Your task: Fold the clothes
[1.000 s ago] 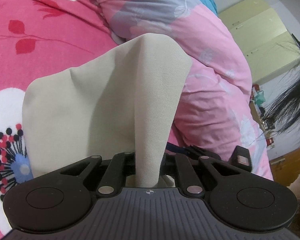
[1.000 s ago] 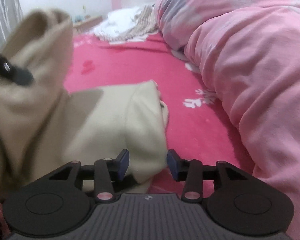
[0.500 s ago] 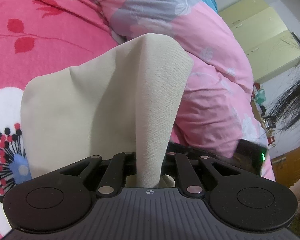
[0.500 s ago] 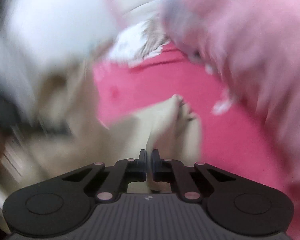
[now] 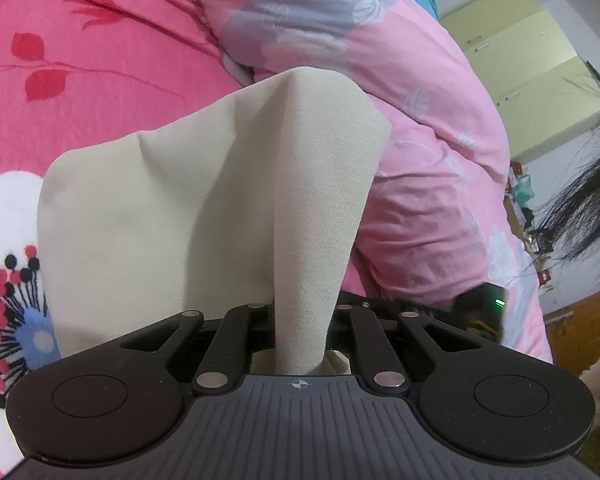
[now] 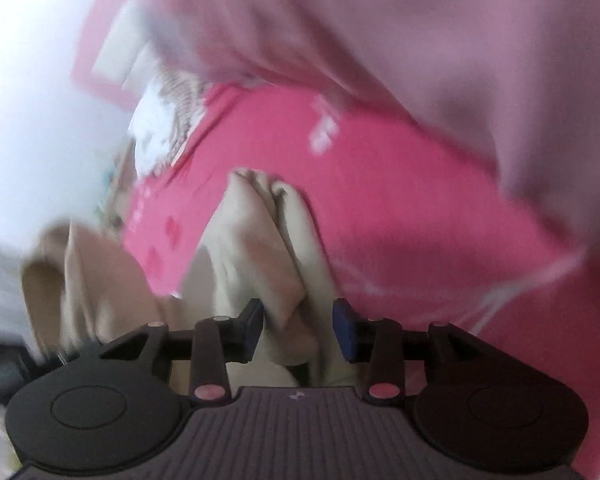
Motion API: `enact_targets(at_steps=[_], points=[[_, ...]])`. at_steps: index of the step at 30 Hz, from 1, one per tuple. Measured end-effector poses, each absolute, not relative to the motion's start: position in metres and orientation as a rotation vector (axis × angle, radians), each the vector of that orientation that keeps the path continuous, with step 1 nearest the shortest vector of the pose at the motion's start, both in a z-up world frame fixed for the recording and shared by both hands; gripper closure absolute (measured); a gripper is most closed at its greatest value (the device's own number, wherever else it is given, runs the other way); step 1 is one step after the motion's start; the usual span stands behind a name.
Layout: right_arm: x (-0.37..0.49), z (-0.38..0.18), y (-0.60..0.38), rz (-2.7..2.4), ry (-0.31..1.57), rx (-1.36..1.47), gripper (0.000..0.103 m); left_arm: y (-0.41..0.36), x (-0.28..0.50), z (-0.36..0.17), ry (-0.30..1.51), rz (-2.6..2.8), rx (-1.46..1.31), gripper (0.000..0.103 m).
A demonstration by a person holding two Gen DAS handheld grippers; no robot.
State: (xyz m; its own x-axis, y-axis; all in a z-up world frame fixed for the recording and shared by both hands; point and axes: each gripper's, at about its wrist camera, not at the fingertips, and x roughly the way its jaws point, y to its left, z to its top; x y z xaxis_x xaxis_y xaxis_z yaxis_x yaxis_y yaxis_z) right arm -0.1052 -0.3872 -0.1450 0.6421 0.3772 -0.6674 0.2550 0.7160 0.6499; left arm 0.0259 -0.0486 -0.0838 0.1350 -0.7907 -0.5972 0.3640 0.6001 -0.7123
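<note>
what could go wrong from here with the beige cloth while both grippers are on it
1. The right gripper is opening with a bunched fold of the beige knit garment between its fingers; the fold may drop and undo itself.
2. The left gripper pinches only a narrow strip, so a tug could pull it free.
3. The rumpled pink floral quilt lies close beside the garment and could snag the hanging cloth.

Matt beige knit garment (image 5: 204,216), soft printed cotton bedsheet (image 5: 80,60), matt black plastic left gripper (image 5: 302,332)
</note>
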Motion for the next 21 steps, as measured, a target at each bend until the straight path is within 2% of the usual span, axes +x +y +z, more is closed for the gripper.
enact_targets(at_steps=[7,12,16,18,20,21], points=[[-0.129,-0.094,-0.327,0.172,0.688,0.193,0.061,-0.047,0.025,-0.083,1.147,-0.880,-0.453,0.094],[-0.131,-0.109,-0.275,0.233,0.692,-0.183,0.063,-0.045,0.023,-0.083,1.140,-0.880,-0.459,0.094],[-0.123,-0.112,-0.275,0.174,0.696,-0.202,0.061,-0.044,0.022,-0.083,1.136,-0.880,-0.462,0.094],[-0.114,-0.115,-0.278,0.169,0.728,-0.173,0.055,-0.045,0.022,-0.083,1.137,-0.880,-0.464,0.094],[-0.113,-0.121,-0.279,0.203,0.745,-0.192,0.055,-0.046,0.022,-0.083,1.139,-0.878,-0.463,0.094],[-0.112,-0.123,-0.277,0.223,0.749,-0.212,0.061,-0.046,0.022,-0.083,1.139,-0.879,-0.461,0.094]])
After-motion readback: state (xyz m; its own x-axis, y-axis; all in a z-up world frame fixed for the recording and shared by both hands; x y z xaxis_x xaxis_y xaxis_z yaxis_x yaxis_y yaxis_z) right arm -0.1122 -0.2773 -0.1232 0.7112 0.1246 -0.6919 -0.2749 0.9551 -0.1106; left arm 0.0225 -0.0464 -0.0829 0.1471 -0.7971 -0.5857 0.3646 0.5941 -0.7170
